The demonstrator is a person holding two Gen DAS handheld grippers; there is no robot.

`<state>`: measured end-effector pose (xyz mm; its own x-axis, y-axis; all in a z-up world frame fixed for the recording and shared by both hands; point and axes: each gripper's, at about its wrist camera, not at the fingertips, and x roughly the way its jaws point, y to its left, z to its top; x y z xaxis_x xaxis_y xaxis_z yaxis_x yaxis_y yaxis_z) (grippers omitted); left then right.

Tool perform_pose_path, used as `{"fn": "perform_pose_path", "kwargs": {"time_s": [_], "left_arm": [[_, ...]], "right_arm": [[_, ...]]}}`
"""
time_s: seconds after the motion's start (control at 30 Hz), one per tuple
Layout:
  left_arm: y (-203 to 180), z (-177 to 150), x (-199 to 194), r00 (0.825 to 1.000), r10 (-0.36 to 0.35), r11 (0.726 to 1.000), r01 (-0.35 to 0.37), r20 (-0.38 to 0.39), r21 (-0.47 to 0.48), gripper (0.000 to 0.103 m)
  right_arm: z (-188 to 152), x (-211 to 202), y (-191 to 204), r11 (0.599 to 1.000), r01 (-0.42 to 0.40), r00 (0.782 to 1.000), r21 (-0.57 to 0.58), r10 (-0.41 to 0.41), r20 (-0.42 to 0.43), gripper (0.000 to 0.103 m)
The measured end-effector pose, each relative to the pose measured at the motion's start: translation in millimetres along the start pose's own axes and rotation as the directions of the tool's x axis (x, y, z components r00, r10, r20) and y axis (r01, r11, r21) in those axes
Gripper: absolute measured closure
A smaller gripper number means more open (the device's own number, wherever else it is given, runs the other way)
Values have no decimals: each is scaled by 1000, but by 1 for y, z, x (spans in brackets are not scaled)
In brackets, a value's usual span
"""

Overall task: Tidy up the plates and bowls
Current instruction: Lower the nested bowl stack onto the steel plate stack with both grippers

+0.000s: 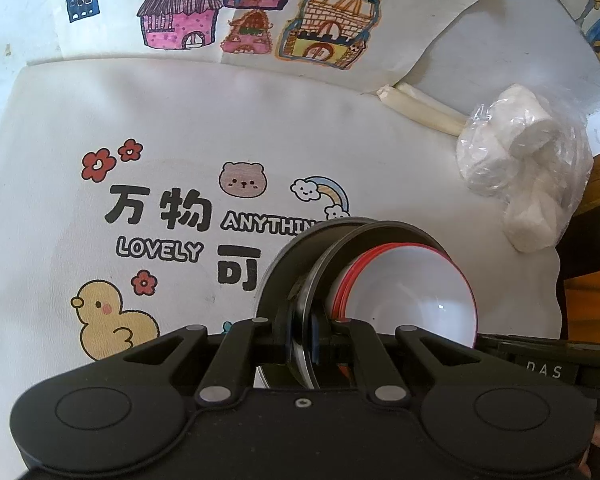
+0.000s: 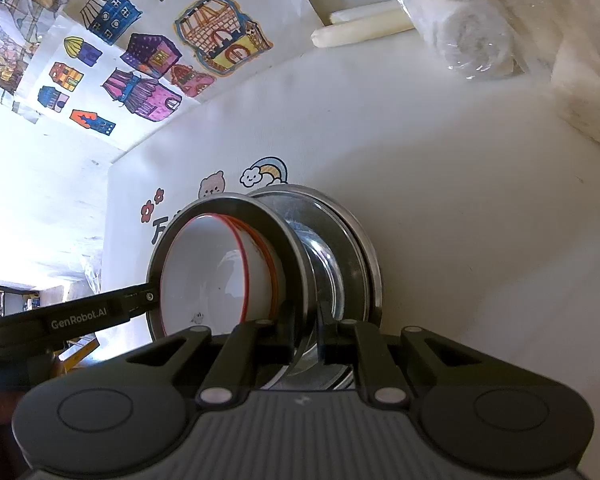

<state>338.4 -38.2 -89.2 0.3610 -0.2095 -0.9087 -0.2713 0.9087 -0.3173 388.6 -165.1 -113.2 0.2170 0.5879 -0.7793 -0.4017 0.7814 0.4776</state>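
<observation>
A white cloth (image 1: 260, 128) covers the worktop, printed with "万物", "ANYTHIN", cut off by the dishes, "LOVELY" and a half-hidden "可", beside a bear, duck, flowers and rainbow. The left hand-held gripper (image 1: 302, 340) is pressed together, pinching the rim of a steel plate (image 1: 276, 276) that stands on edge. The right hand-held gripper (image 2: 304, 334) pinches the same stack from the other side, at the rim of a second steel plate (image 2: 300, 276). Nested in that plate is a white bowl (image 1: 412, 296) with a red rim; more red rims show behind it, their number hard to tell. The right view reads "GenRobot.AI" on the other gripper's finger; the left view reads "DAS". Behind lie drawings of houses (image 1: 260, 8), two pale sticks (image 1: 416, 108) and paper rolls in clear plastic (image 1: 524, 160), partly cut off.
</observation>
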Motion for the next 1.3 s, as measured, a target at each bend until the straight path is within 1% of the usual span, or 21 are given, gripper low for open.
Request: {"fn": "perform_pose_path", "kwargs": {"time_s": [0.87, 1.3], "left_arm": [[0, 10, 12, 999, 8, 1000, -8, -36, -7, 96], [0, 10, 15, 999, 8, 1000, -9, -39, -8, 96]], "right_arm": [[8, 12, -4, 999, 6, 1000, 37, -5, -27, 91], [8, 13, -4, 999, 10, 1000, 49, -9, -30, 91]]}}
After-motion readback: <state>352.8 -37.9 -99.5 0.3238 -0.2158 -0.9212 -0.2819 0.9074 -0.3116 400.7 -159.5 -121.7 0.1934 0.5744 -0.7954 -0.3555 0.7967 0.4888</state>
